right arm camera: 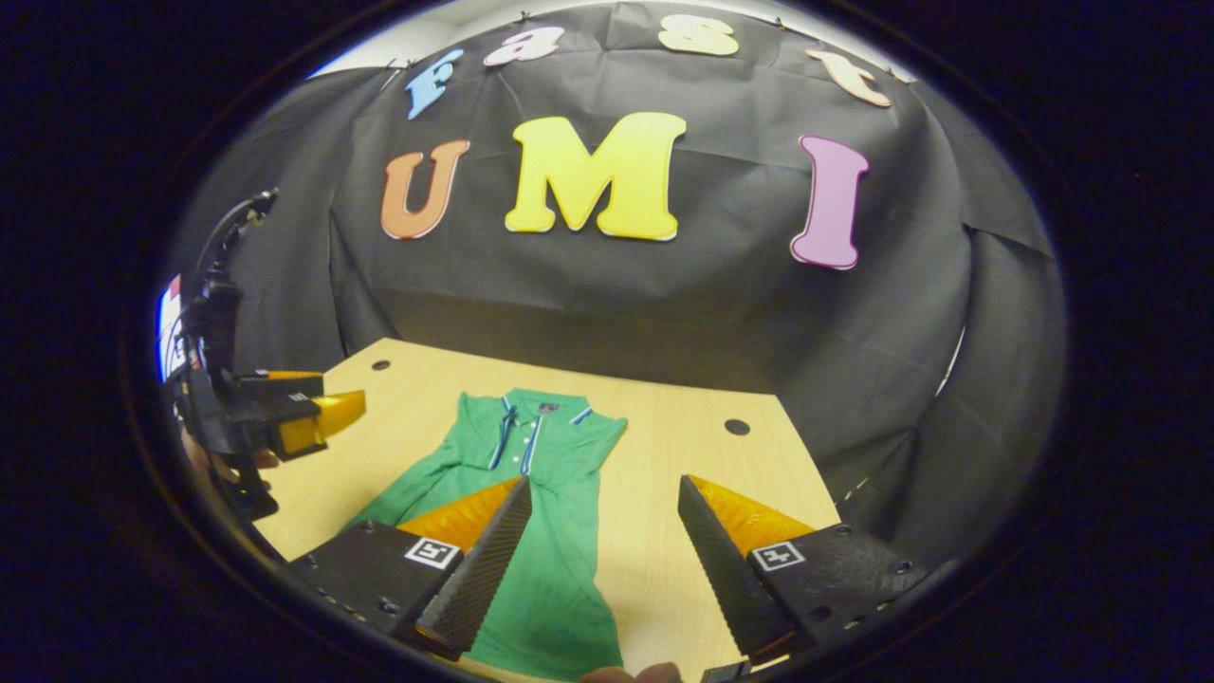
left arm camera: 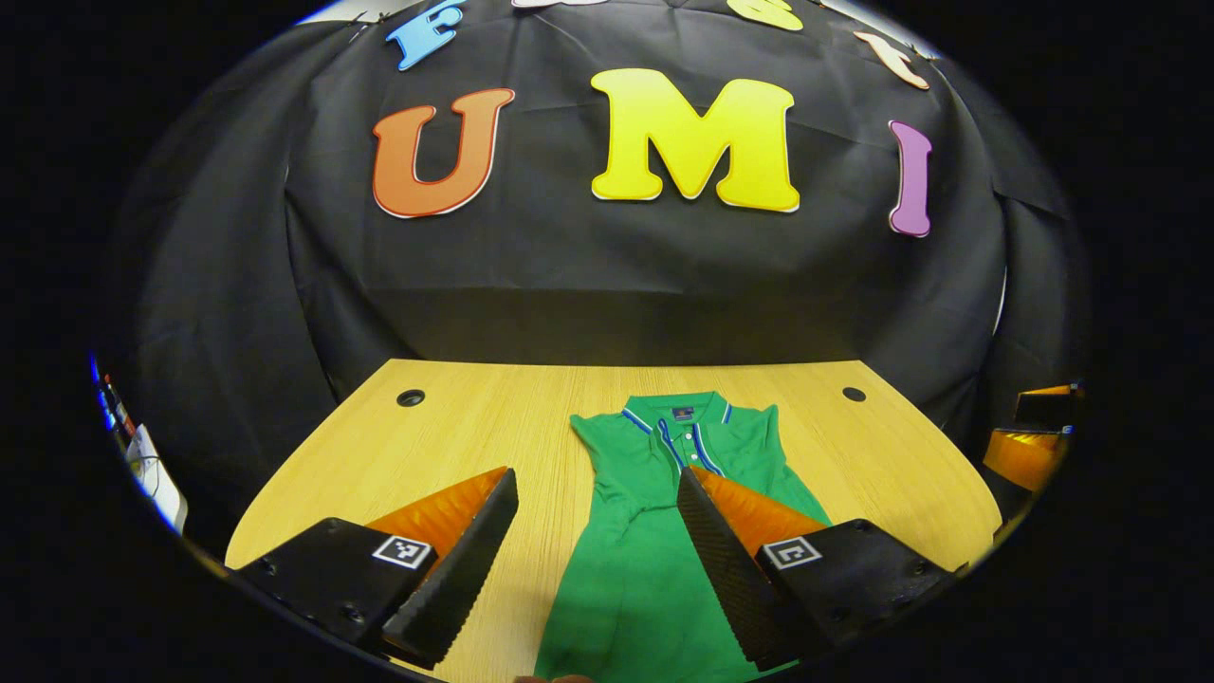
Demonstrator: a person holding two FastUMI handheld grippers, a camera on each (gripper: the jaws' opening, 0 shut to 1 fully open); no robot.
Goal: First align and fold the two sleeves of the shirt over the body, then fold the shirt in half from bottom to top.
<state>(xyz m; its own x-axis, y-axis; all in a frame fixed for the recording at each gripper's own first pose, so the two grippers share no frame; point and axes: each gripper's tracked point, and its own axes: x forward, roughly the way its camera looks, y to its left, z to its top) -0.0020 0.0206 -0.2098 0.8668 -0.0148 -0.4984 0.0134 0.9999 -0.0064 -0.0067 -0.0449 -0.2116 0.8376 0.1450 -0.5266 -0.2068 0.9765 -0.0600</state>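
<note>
Wooden table; green shirt flat, collar label unreadable; left hand-held gripper, right hand-held gripper released.

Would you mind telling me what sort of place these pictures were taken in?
Most likely a recording booth for handling demonstrations, not a home: black cloth drapes behind a wooden desk with cable holes, and a green polo shirt lies flat on it between two open hand-held grippers.

We find left gripper jaws apart, lower centre | right gripper jaws apart, lower centre, holding nothing.
</note>
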